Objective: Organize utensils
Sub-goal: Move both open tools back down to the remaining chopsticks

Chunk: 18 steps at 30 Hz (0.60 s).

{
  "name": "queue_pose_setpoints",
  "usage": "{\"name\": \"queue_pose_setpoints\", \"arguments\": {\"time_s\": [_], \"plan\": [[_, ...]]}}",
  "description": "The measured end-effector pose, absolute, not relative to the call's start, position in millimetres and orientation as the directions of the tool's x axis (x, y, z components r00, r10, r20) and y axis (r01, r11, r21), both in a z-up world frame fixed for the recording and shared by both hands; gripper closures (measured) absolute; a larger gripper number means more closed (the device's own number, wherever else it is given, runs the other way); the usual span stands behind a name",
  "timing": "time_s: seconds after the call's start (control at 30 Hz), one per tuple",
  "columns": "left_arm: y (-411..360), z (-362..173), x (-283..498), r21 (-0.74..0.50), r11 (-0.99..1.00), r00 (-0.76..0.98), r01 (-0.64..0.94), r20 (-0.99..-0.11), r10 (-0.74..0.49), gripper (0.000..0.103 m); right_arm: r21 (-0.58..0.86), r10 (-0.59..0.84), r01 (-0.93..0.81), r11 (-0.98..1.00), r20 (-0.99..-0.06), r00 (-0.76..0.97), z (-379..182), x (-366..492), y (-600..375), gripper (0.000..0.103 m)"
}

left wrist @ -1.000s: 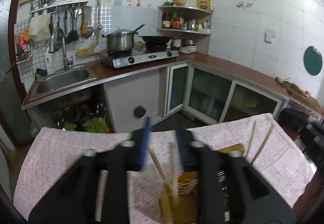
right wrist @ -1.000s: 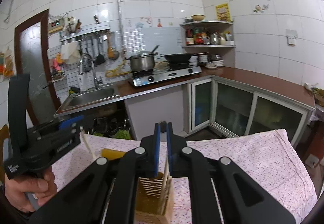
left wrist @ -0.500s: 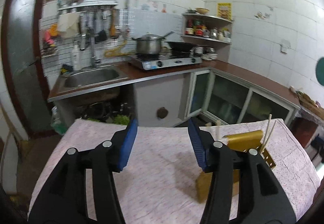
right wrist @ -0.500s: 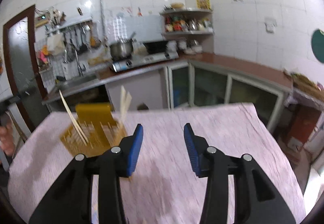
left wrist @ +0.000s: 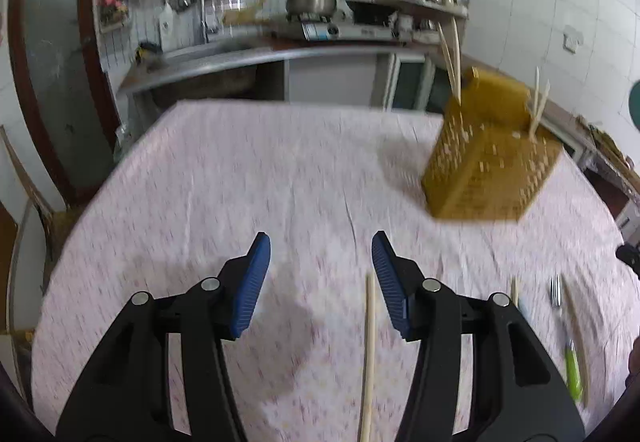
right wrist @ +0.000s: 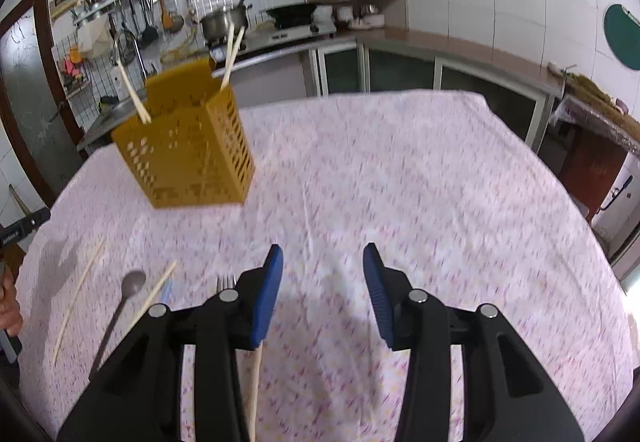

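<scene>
1. My left gripper [left wrist: 320,274] has its blue pads spread apart with nothing between them; its jaws had just been opening. Only the flowered tablecloth [left wrist: 280,170] shows in the gap.
2. My right gripper [right wrist: 322,282] is likewise parted and empty, its jaws also having just been opening.
3. In the left wrist view, the yellow slotted utensil holder [left wrist: 488,170] stands at about two o'clock on the table, with two pairs of chopsticks [left wrist: 452,54] sticking up out of it.
4. In the right wrist view, the same holder sits at about ten o'clock, well apart from my jaws.
5. A loose chopstick [left wrist: 370,354] lies on the cloth just beside my left gripper's right finger, running toward six o'clock.
6. At four o'clock in the left view lies a fork with a green handle [left wrist: 568,342].
7. In the right view, at eight o'clock, a spoon [right wrist: 120,306] lies between two more loose chopsticks [right wrist: 78,294]. Another chopstick [right wrist: 256,386] lies under my right gripper's left finger.
8. Motion blur softens both views.
</scene>
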State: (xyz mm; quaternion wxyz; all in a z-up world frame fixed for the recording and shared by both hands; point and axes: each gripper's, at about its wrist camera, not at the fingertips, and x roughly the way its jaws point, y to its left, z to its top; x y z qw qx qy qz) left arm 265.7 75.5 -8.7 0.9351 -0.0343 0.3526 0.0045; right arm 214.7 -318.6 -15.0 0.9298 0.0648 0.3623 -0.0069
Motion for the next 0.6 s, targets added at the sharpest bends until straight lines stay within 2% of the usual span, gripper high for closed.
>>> {"name": "queue_pose_setpoints", "arguments": {"time_s": [0.33,0.6], "plan": [[51,-48,270,-0.045,0.998,0.661,0.033,-0.748,-0.055,0.052,0.052,0.039,-0.001,0.999,-0.75,0.66,-47,224,-285,0.064],[39,-63,287,-0.033,0.997,0.605,0.065,-0.793,-0.066,0.052,0.021,0.033,-0.026,0.999,-0.798,0.601,-61,239,-269,0.078]]}}
